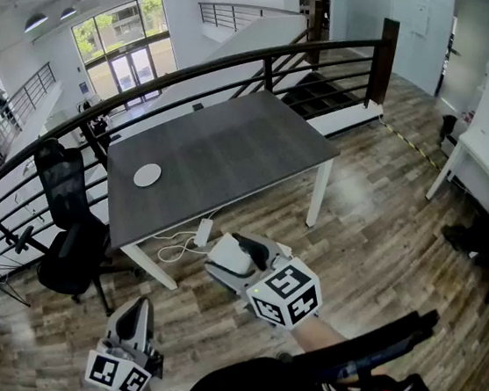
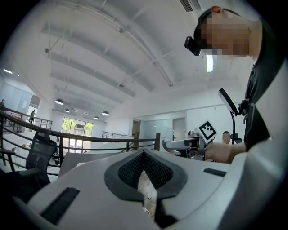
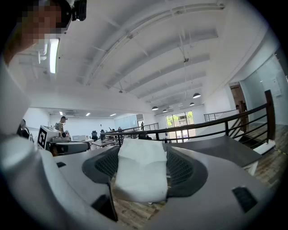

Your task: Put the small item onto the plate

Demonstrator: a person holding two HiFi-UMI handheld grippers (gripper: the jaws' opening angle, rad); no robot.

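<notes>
- The right gripper (image 3: pixel 141 152) has its fingers set wide and closed on the small white item (image 3: pixel 140 173), which fills the gap between the two dark pads
- The item looks like a folded soft pad or packet, though the view is too poor to be sure
- In the head view this gripper sits just below the middle of the frame, above the wooden floor (image 1: pixel 375 215) and short of the desk's near edge
- The left gripper (image 2: pixel 144 154) has its fingers together at the tips with nothing between them; only a sliver of floor shows through the slot below
- In the head view it is at the lower left, well apart from the desk
- The plate (image 1: pixel 147 175), small, round and white, lies on the left part of the dark grey desk (image 1: pixel 232 153), near its front edge
- A black office chair (image 1: pixel 70 213) stands at the desk's left end, beside the dark railing (image 1: pixel 243 62)
</notes>
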